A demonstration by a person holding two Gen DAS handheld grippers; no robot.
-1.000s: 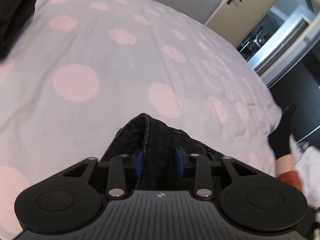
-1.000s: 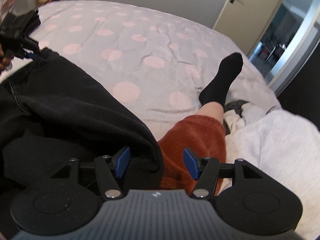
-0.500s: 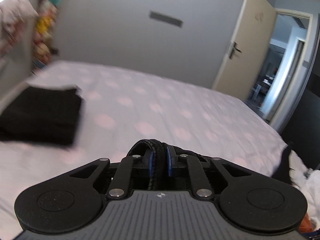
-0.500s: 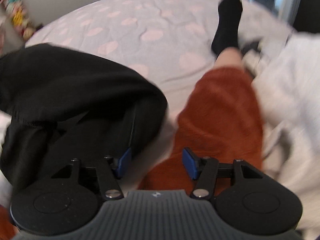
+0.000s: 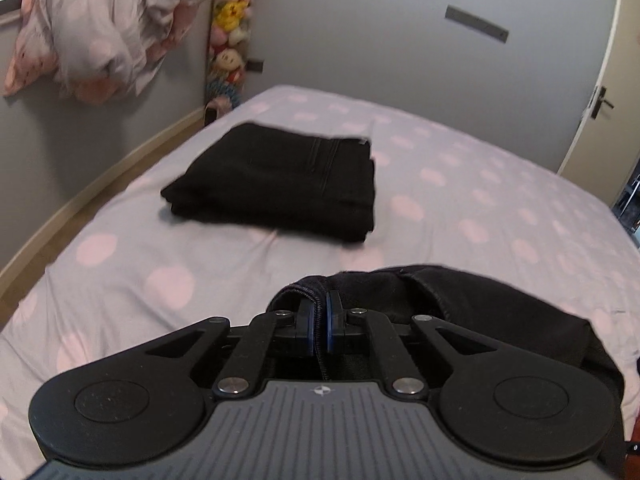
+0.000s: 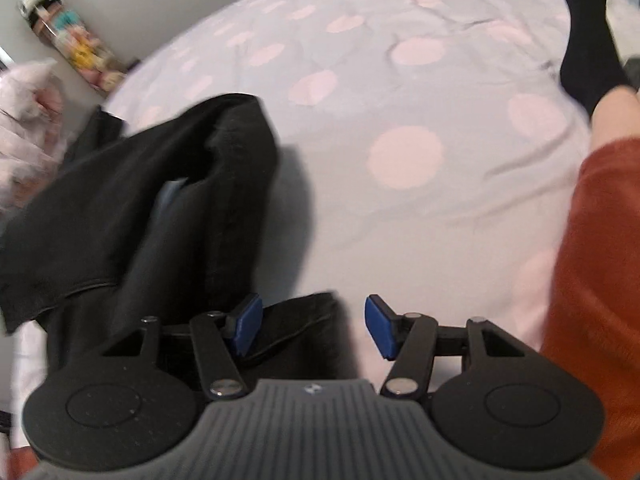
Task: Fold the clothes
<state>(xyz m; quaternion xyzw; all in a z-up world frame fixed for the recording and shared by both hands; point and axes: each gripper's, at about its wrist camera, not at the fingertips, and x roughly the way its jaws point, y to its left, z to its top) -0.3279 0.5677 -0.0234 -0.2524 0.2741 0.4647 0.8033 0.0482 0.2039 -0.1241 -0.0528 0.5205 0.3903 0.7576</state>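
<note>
Since a moment ago the left gripper (image 5: 320, 330) has lifted and swung up from the bedspread, so its view now takes in the far wall, and its jaws have just been closing until they pinch a stitched hem of the black garment (image 5: 472, 304). The right gripper (image 6: 312, 326) has tipped downward toward the bed (image 6: 400, 208); its jaws stand about half open with nothing pressed between them.

Nearest, the garment hangs from the left jaws and trails off to the right of that gripper. In the right wrist view the same dark cloth (image 6: 160, 208) lies bunched to the left of the open jaws, a seamed edge running just under the left pad (image 6: 246, 322); its long fold runs away from the jaws, up and to the left. So the free edge lies left of the right gripper, and that hand is, I judge, the one placed to take the second hold.

To the right a person's leg in rust-coloured cloth (image 6: 592, 280) and a black sock (image 6: 588, 48) rest on the bed, which crowds that side. Ahead, the spotted bedspread is bare and gives room to spread the cloth.

Farther off, toward the left edge of the bed, a folded black pile (image 5: 280, 180) sits finished. Beyond it are soft toys (image 5: 230, 36) against the wall and a door (image 5: 608, 92) at far right.
</note>
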